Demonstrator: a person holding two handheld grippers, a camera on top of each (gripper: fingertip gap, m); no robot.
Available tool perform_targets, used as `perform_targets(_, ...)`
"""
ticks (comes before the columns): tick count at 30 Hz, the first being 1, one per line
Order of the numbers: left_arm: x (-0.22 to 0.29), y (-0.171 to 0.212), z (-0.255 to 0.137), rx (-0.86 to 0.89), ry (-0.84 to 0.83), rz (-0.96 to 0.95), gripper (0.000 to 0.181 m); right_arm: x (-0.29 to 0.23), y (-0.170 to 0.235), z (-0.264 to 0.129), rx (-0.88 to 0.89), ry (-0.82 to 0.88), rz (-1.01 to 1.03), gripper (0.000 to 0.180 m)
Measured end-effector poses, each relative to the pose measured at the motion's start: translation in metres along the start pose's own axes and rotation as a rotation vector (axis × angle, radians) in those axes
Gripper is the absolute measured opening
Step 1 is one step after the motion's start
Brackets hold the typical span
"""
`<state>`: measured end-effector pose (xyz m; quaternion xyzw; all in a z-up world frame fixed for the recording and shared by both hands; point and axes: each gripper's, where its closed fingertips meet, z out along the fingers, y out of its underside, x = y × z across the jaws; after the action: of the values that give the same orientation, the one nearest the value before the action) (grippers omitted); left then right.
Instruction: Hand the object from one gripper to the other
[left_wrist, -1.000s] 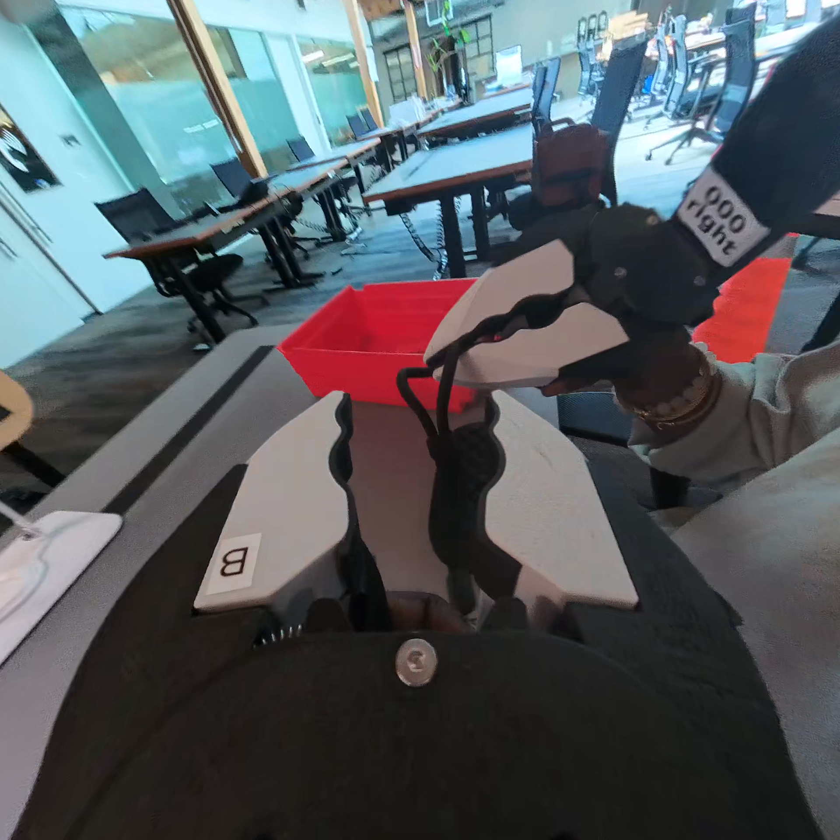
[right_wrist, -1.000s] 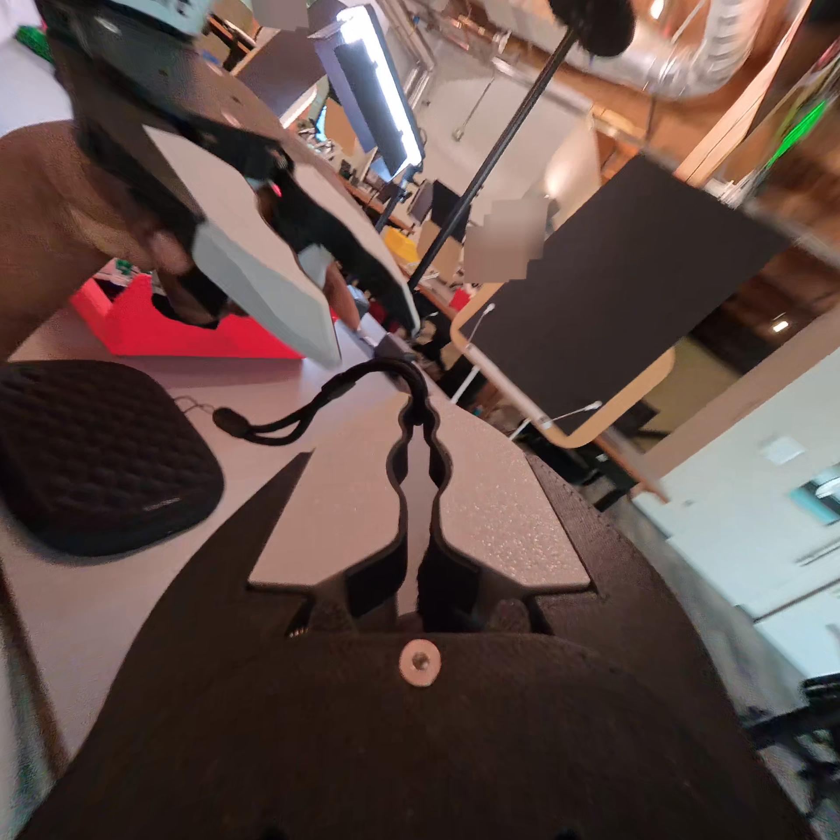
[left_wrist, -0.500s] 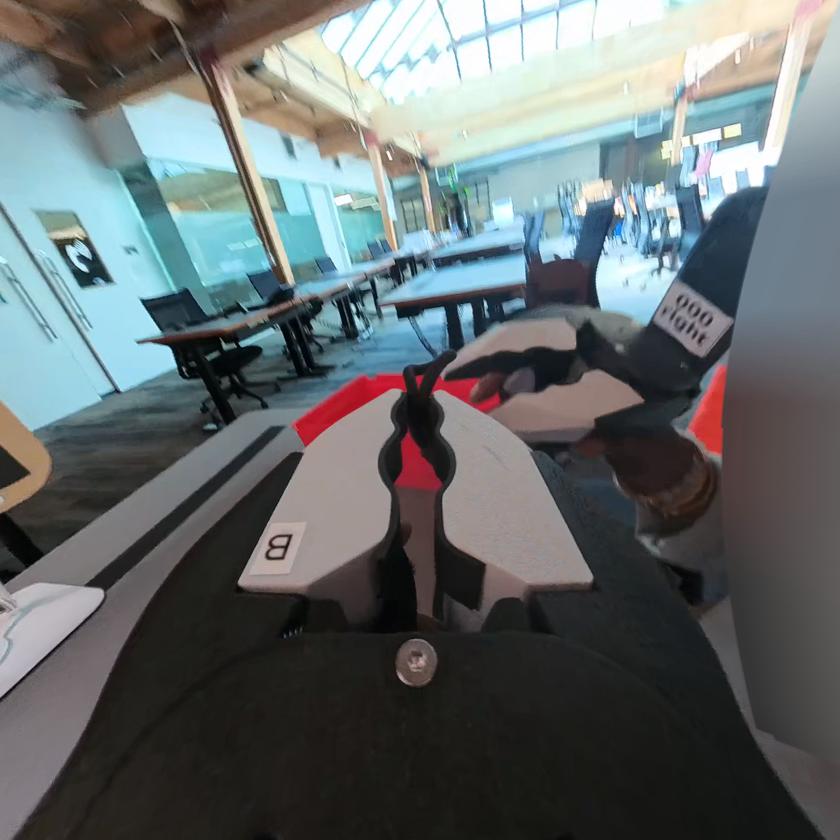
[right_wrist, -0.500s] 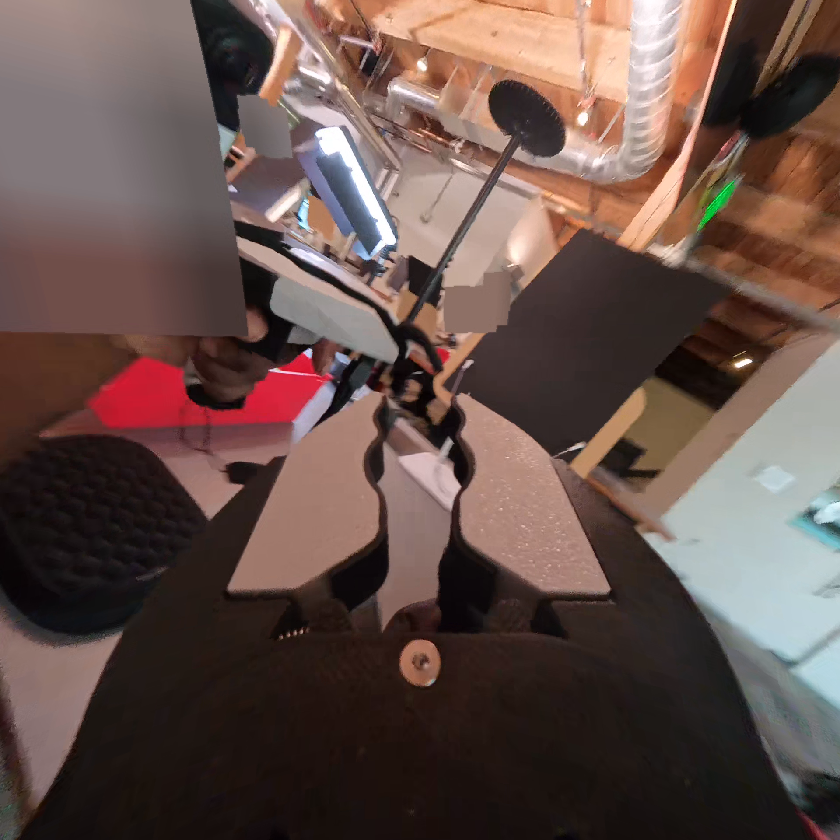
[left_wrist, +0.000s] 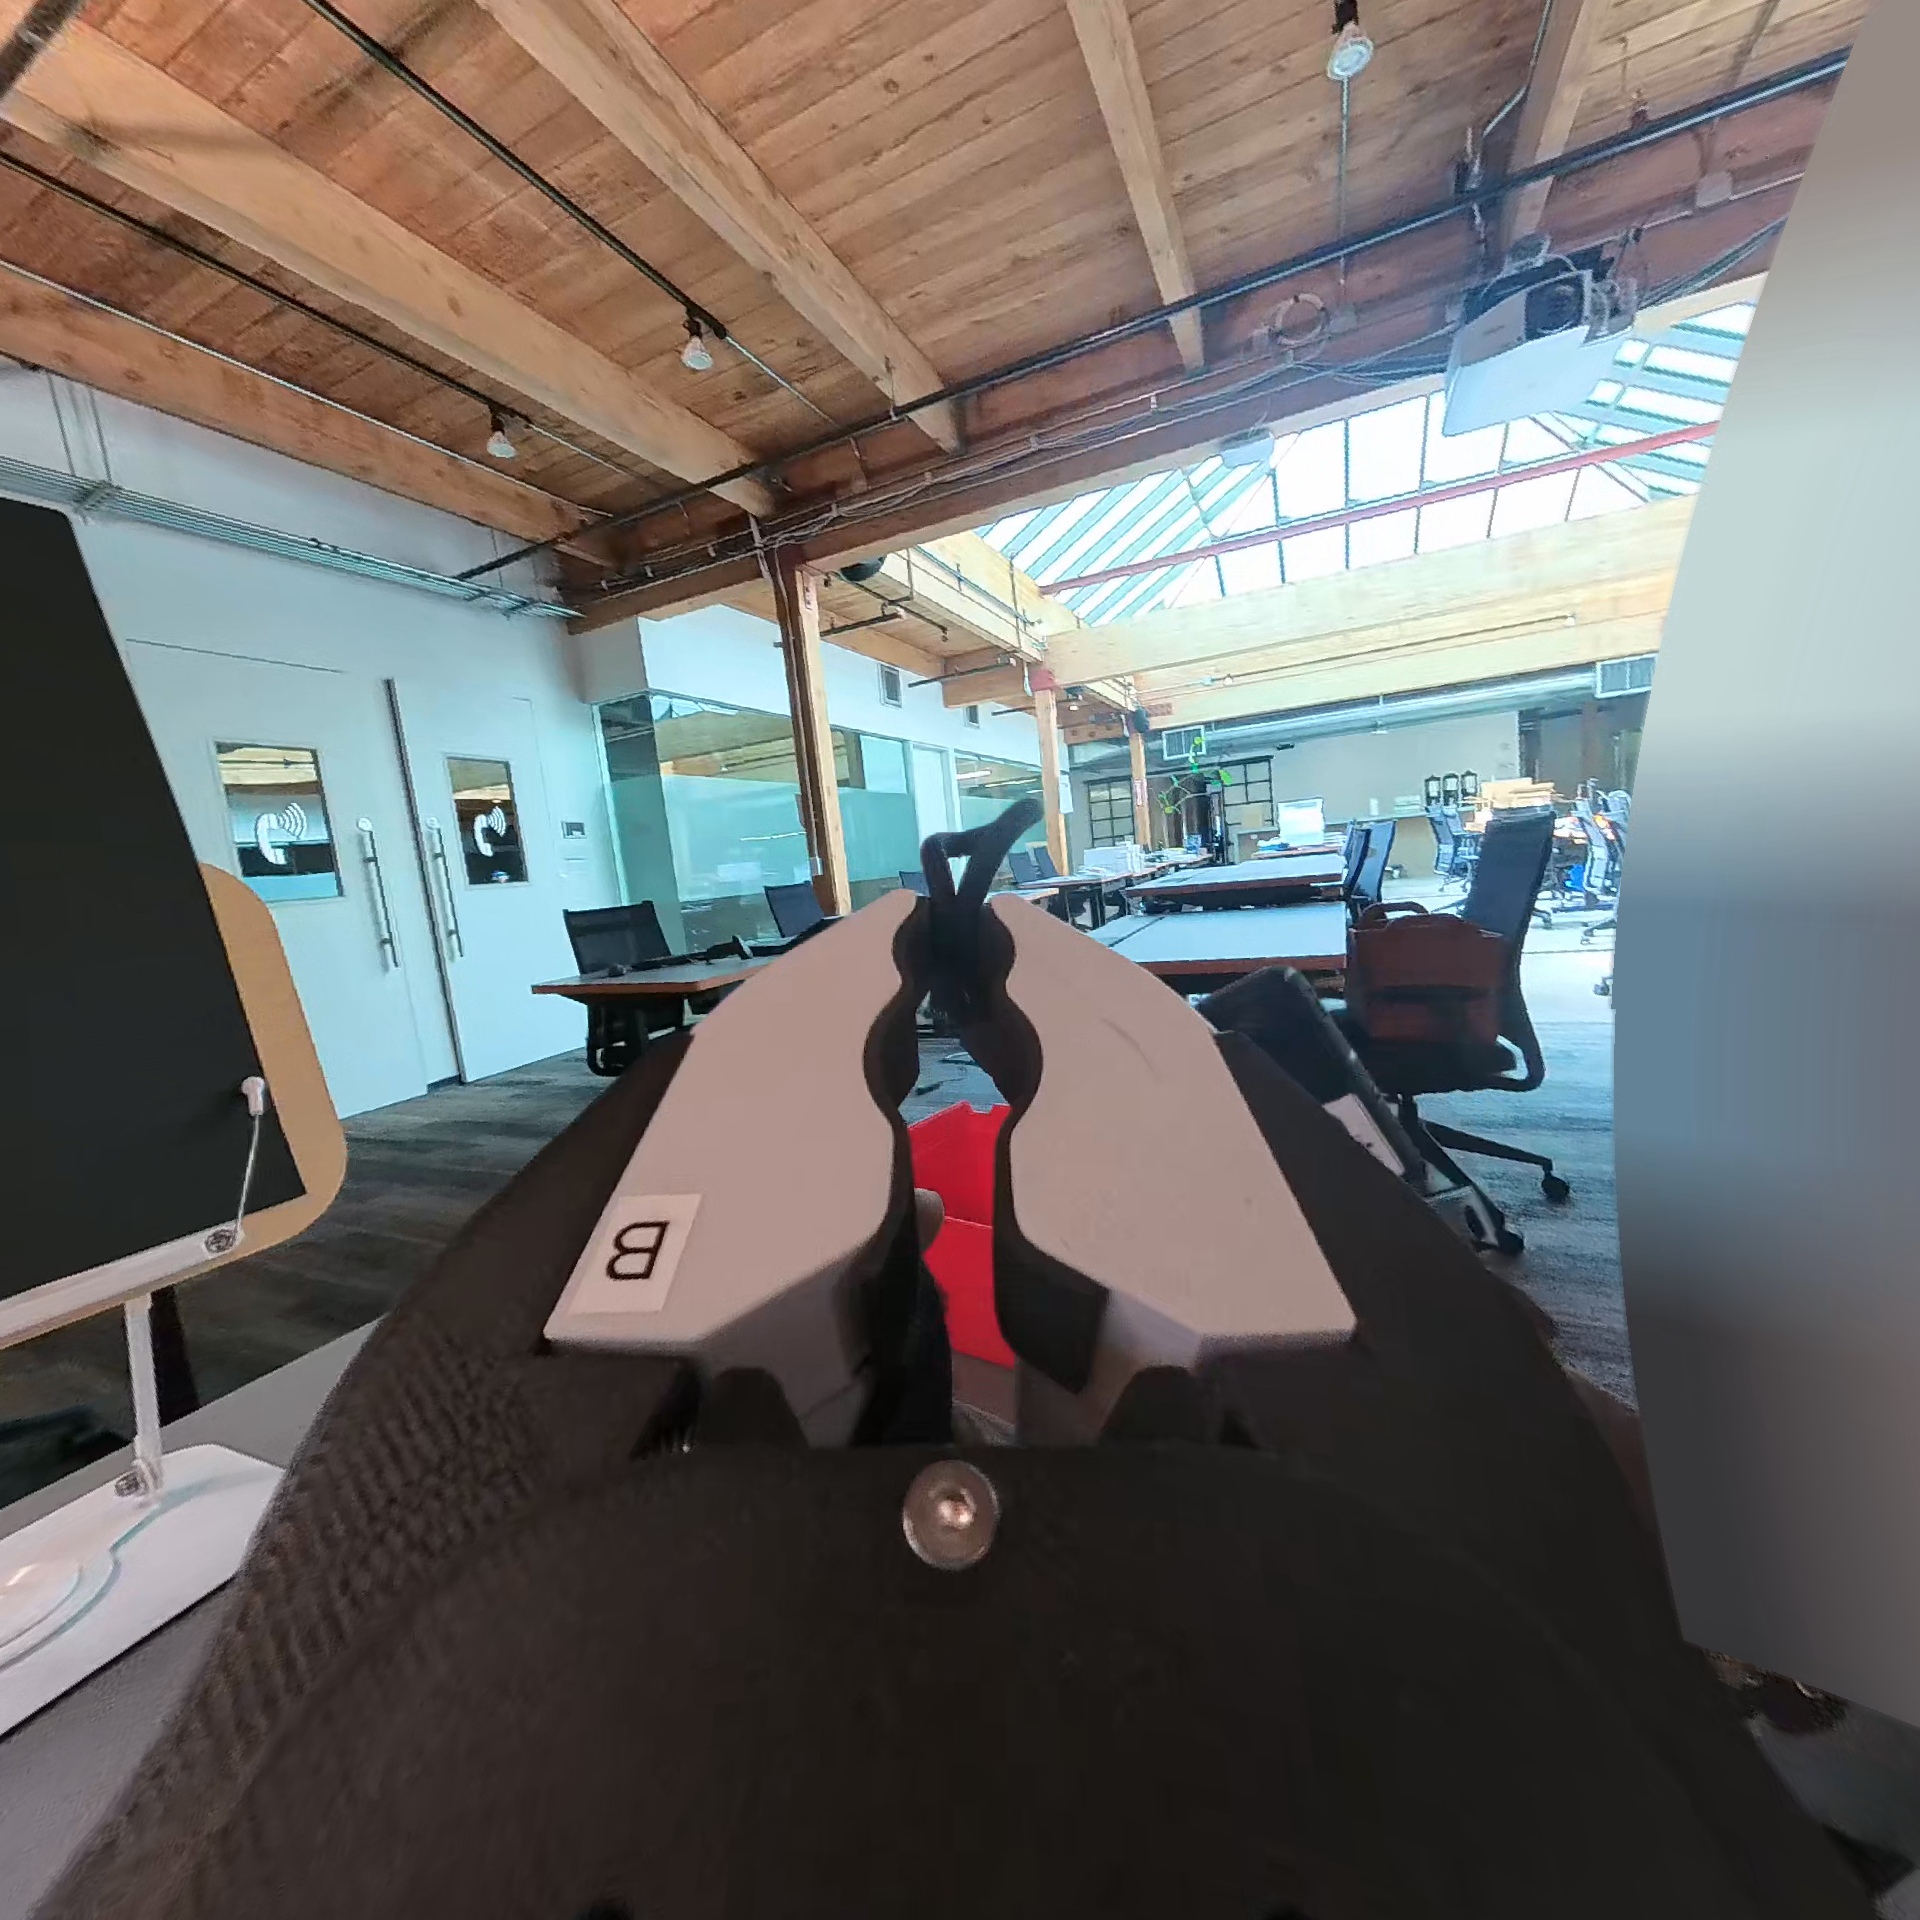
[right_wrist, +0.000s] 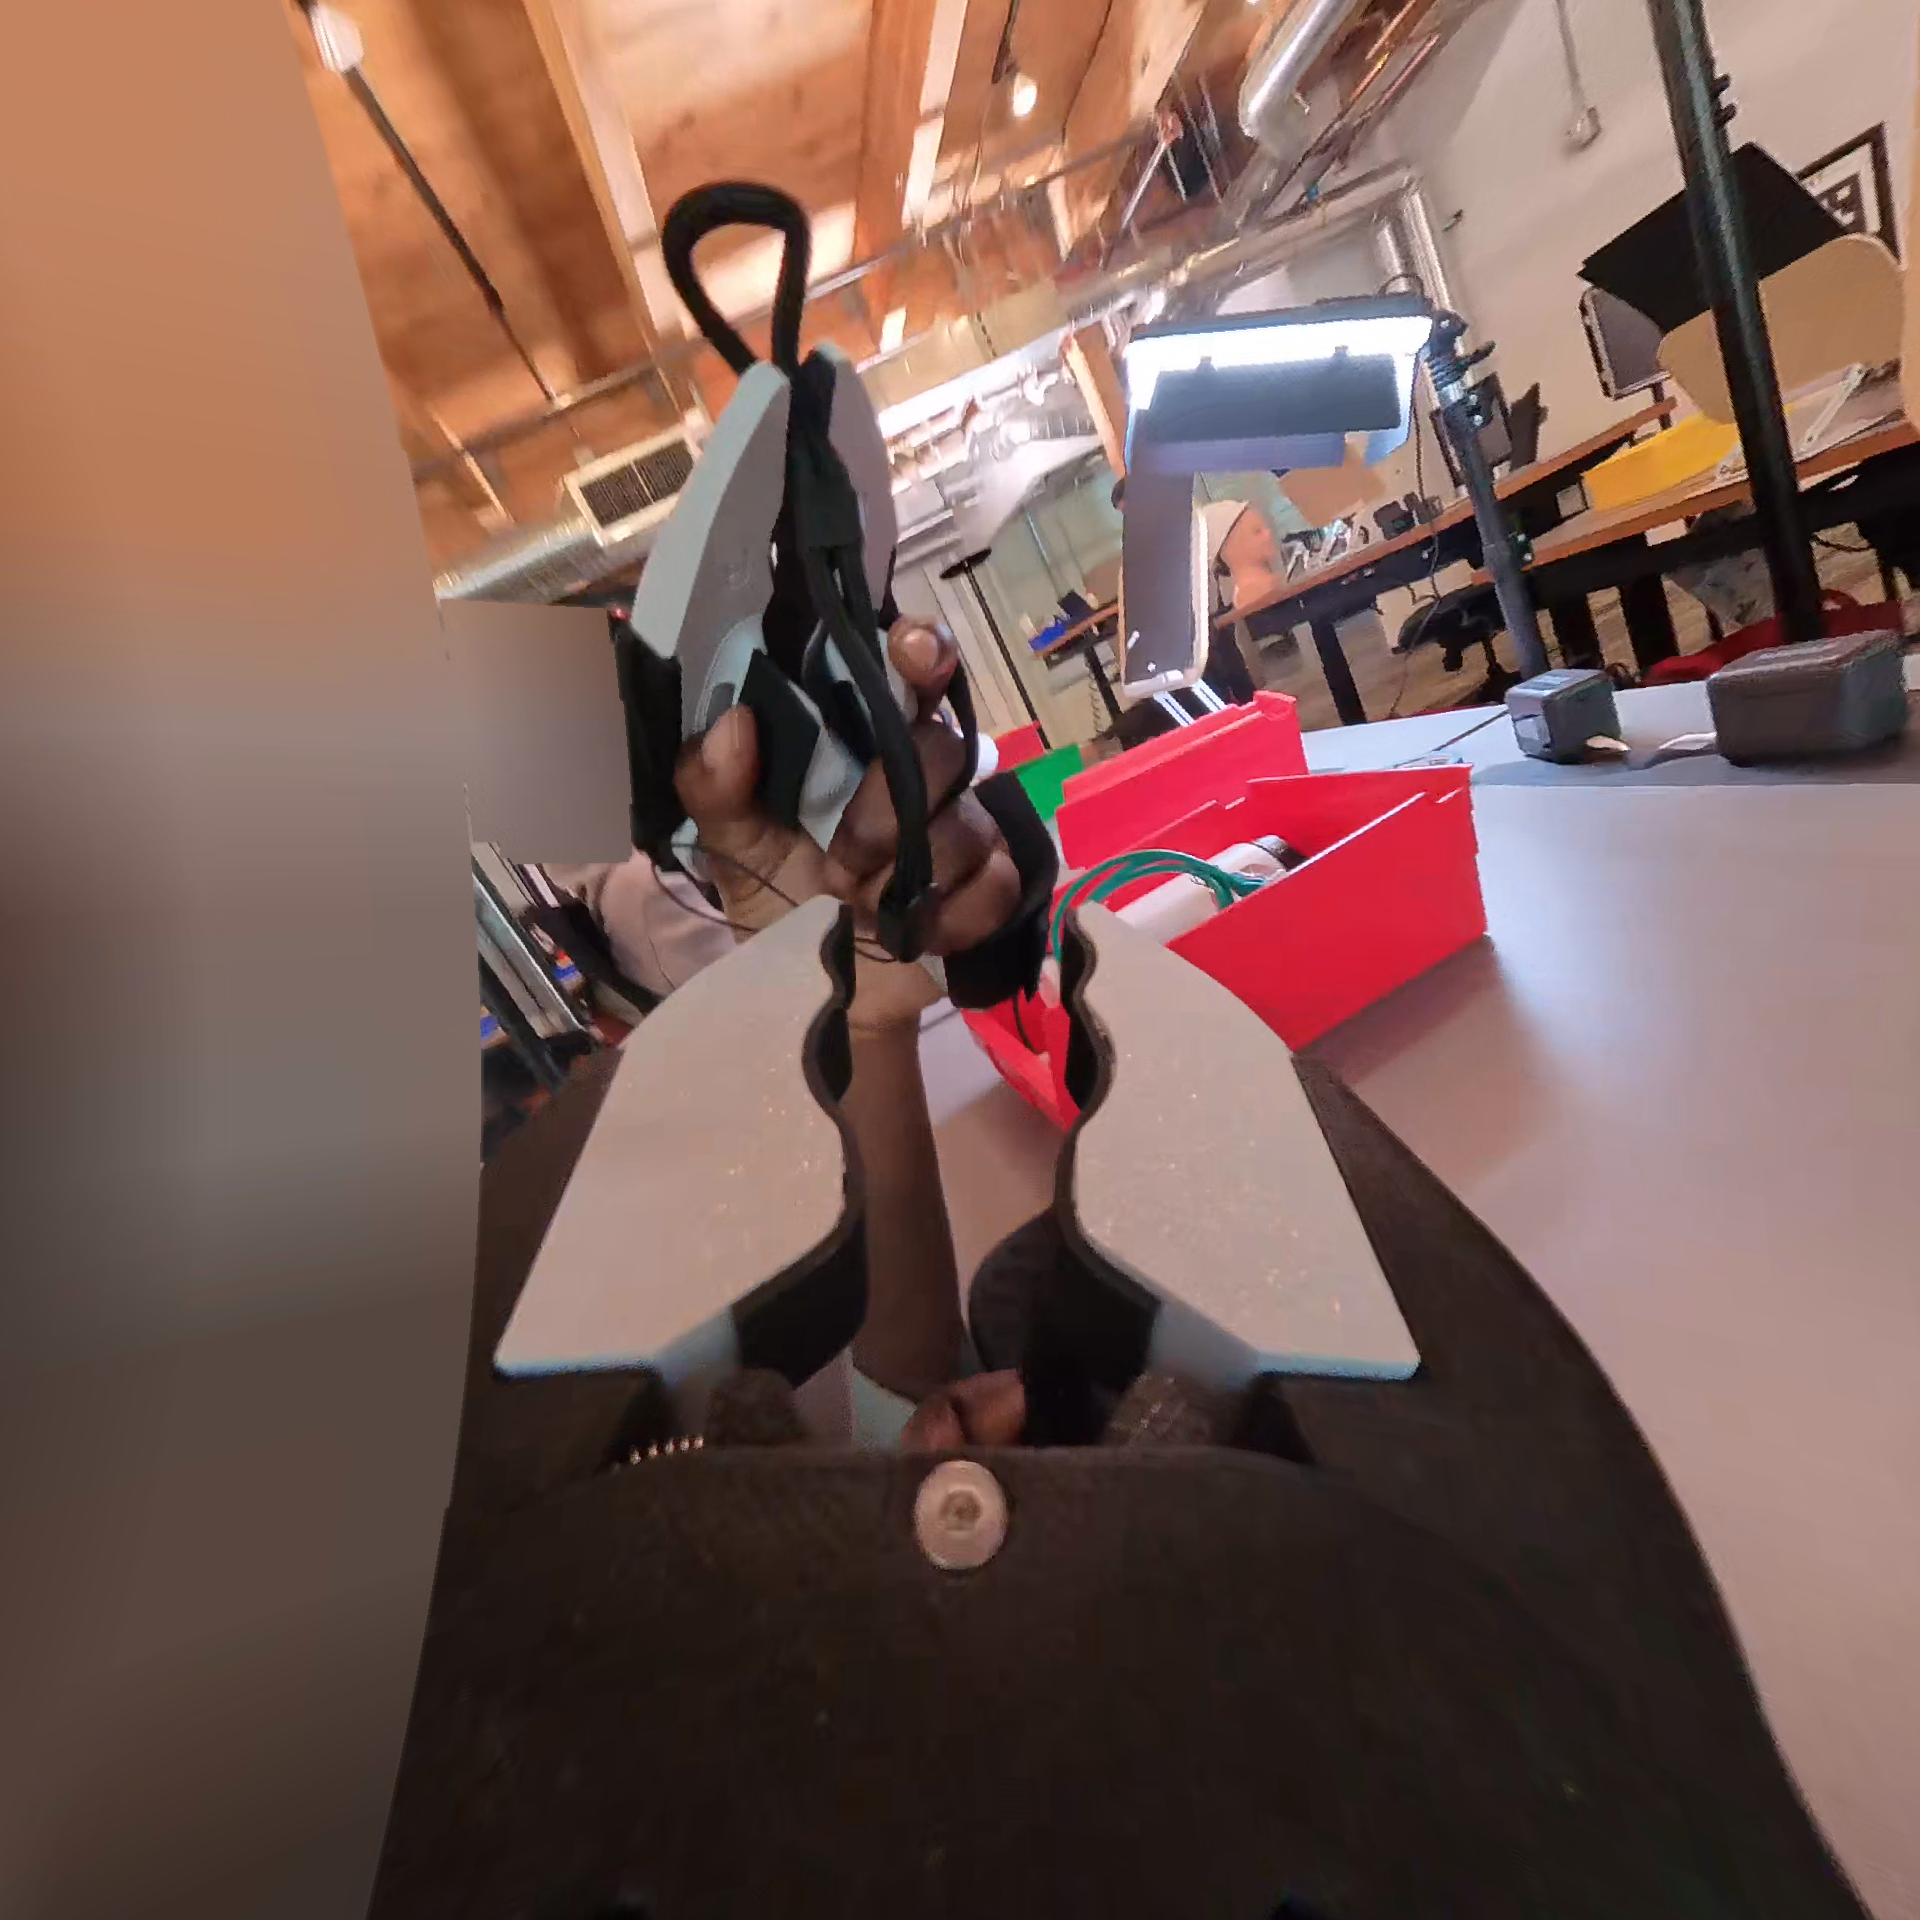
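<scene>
Your right gripper (right_wrist: 956, 945) sits nearest in its own view, fingers spread with nothing between them; past its tips, toward 12 o'clock, your left gripper (right_wrist: 805, 358) is raised and tilted, pinching the black cord (right_wrist: 727, 239) (its loop sticks up above the tips, the rest dangles past your hand (right_wrist: 862, 831)); at 2 o'clock the red bin (right_wrist: 1351, 894) rests on the grey table (right_wrist: 1662, 1039); in the left wrist view the left gripper (left_wrist: 951, 909) is pressed together on the cord (left_wrist: 966, 862), a red bin (left_wrist: 961, 1143) showing through the gap below.
</scene>
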<state>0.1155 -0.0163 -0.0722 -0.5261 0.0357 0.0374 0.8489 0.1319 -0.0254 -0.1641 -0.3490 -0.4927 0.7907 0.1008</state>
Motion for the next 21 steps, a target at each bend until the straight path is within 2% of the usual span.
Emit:
perform_targets(5,0.004,0.004,0.005,0.004,-0.022,0.018,0.009,0.0,0.0,0.001,0.028,-0.025,0.066,0.029)
perform_targets(7,0.006,0.005,0.007,0.002,-0.018,0.018,0.009,-0.001,0.001,0.001,0.029,-0.024,0.051,0.012)
perform_targets(9,0.008,0.007,0.007,-0.011,0.005,0.01,0.01,0.001,0.001,0.0,0.019,0.001,0.009,0.01)
perform_targets(10,0.008,0.008,0.006,-0.028,0.02,0.008,0.021,0.003,0.001,-0.002,0.002,0.023,-0.025,0.01)
perform_targets(11,0.006,0.009,0.004,-0.058,0.029,0.004,0.04,0.006,0.0,-0.003,-0.016,0.053,-0.069,0.01)
perform_targets(12,0.002,0.009,0.001,-0.089,0.03,0.003,0.056,0.011,-0.001,-0.006,-0.036,0.094,-0.128,0.01)
perform_targets(14,-0.013,-0.001,-0.01,-0.092,-0.012,0.024,0.069,0.024,-0.006,-0.014,-0.091,0.218,-0.311,0.01)
perform_targets(18,-0.04,-0.032,-0.041,-0.025,-0.147,0.084,0.069,0.043,-0.033,-0.038,-0.178,0.541,-0.869,0.01)
perform_targets(21,-0.037,-0.039,-0.051,-0.038,-0.143,0.094,0.062,0.041,-0.045,-0.048,-0.236,0.686,-1.216,0.01)
